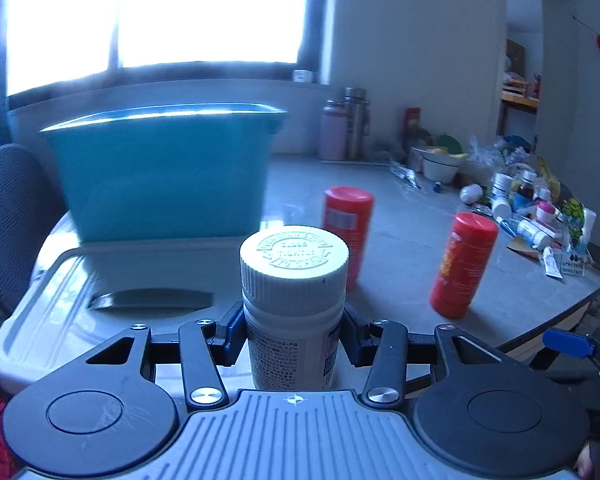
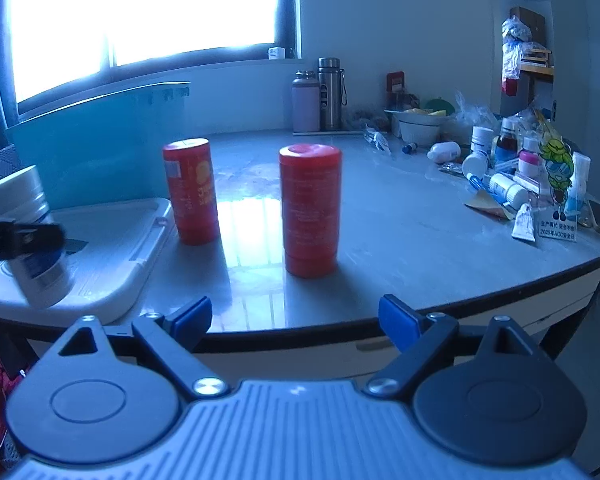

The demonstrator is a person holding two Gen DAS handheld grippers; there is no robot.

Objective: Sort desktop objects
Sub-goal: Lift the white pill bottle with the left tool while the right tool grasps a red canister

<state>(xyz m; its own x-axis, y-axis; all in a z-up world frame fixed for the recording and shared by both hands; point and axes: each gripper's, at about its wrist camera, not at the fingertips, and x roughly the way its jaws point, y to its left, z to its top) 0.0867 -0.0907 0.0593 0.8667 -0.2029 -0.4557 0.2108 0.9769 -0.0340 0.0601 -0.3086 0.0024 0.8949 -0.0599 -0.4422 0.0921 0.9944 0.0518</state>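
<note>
Left claw (image 1: 294,334) clamping white bottle (image 1: 294,300) upright

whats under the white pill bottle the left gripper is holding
The white pill bottle, clamped in the left gripper, hangs over the white plastic lid. Its base, and any contact with the lid, is hidden.

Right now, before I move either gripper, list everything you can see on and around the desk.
Pill bottle: 1, white with ribbed cap, held above the lid.
Canisters: 2, red, upright mid-table, apart.
Bin: 1, teal, far left on the table.
Lid: 1, white, flat, in front of the bin.
Flasks: 2, steel and pinkish, by the back wall.
Bowl: 1, white, back right.
Clutter: small bottles and tubes, uncounted, right edge.
Table: 1, grey.
Left gripper: shut on the pill bottle.
Right gripper: open, at the table's near edge.
</note>
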